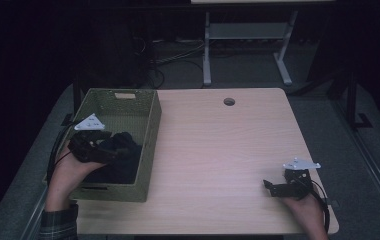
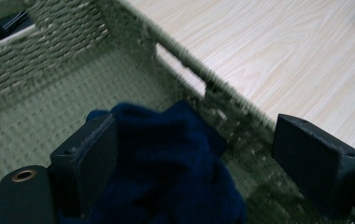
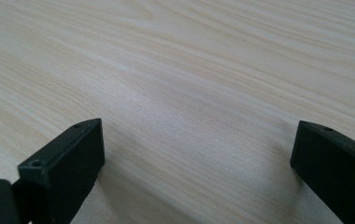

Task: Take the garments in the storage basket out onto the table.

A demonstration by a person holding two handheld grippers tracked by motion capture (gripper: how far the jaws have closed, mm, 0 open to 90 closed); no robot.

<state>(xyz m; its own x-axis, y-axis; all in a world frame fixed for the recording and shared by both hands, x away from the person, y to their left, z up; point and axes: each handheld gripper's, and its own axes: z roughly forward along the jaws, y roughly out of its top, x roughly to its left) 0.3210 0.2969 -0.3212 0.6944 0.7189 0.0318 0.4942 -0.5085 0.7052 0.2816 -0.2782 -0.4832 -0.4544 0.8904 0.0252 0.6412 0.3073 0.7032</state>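
A green woven basket (image 1: 154, 131) stands on the left part of the pale wooden table (image 1: 218, 150). A dark blue cloth (image 1: 124, 161) lies crumpled in its near half. My left gripper (image 1: 115, 150) hangs low inside the basket over the cloth. In the left gripper view its jaws are wide apart, the left gripper (image 2: 196, 126) open, with the cloth (image 2: 175, 158) bunched between them and against the left jaw, and the basket wall (image 2: 49, 56) beyond. My right gripper (image 1: 270, 189) rests open near the table's front right corner. The right gripper (image 3: 194, 128) has bare wood (image 3: 189, 56) between its jaws.
A round cable hole (image 1: 229, 101) sits near the table's far edge. Behind the table stands another desk's white frame (image 1: 207, 50), with cables on the dark floor. The basket's far half holds nothing I can see.
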